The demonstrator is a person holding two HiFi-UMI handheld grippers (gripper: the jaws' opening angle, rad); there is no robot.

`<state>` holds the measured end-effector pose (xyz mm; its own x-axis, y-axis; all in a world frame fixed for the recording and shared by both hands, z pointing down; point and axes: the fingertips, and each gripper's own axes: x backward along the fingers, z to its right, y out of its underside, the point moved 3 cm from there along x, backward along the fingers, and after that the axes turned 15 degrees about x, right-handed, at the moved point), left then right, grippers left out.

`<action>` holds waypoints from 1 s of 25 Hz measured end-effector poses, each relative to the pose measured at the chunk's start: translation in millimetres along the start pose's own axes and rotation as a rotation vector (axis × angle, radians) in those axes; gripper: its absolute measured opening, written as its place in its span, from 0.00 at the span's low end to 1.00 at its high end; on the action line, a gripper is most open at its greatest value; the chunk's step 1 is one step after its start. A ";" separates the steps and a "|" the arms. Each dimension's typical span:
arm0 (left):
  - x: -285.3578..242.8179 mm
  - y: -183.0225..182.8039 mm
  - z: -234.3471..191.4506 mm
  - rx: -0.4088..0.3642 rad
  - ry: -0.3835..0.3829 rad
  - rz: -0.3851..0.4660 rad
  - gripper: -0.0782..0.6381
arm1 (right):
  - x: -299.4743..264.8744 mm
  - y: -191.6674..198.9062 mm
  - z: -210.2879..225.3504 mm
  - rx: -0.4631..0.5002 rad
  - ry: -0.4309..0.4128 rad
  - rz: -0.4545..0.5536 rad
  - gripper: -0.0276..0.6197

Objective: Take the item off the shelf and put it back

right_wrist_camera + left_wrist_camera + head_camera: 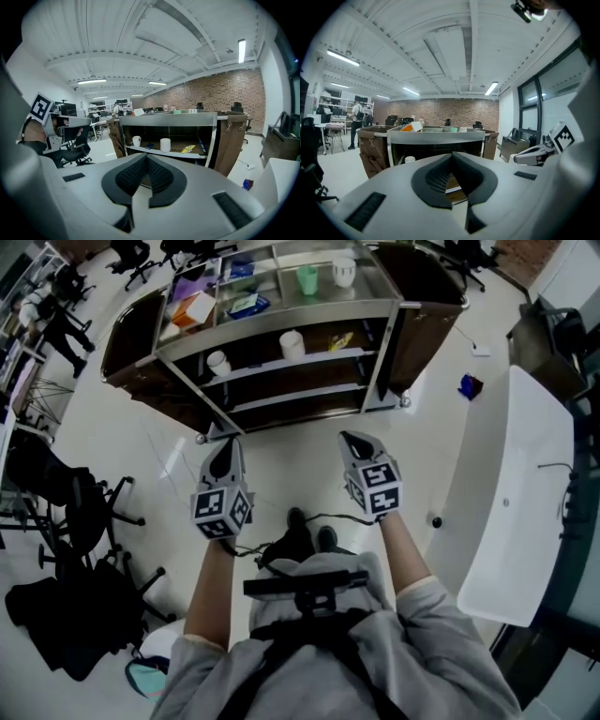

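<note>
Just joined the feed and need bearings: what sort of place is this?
Probably an open-plan office or lab: black office chairs, a long white desk, a brick back wall.

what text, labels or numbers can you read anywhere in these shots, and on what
No text reads clearly in any view.
orange box on the cart top: print too small to read.
blue packet, also on top: print blurred.
yellow packet on the shelf: too small.
left tool and right tool: square marker patterns only, no letters.
</note>
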<state>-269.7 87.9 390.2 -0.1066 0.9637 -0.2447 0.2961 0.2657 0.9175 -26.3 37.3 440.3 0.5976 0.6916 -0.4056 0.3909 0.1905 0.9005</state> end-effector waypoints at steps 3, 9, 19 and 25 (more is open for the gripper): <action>-25.0 4.8 6.3 0.009 0.042 -0.015 0.12 | -5.1 2.6 8.4 -0.008 0.024 -0.016 0.06; -78.9 5.9 27.6 -0.012 0.138 -0.081 0.12 | -14.3 3.2 35.2 -0.053 0.104 -0.025 0.06; -157.4 6.1 44.3 -0.035 0.280 -0.161 0.12 | -49.2 -0.1 63.5 -0.118 0.222 -0.037 0.06; -188.0 11.4 40.6 -0.043 0.343 -0.192 0.12 | -68.2 -6.3 80.2 -0.119 0.287 -0.043 0.06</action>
<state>-207.8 -89.3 433.9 -0.4691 0.8303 -0.3008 0.2009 0.4320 0.8792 -13.3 -66.9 449.7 0.3538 0.8463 -0.3983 0.3162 0.2925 0.9024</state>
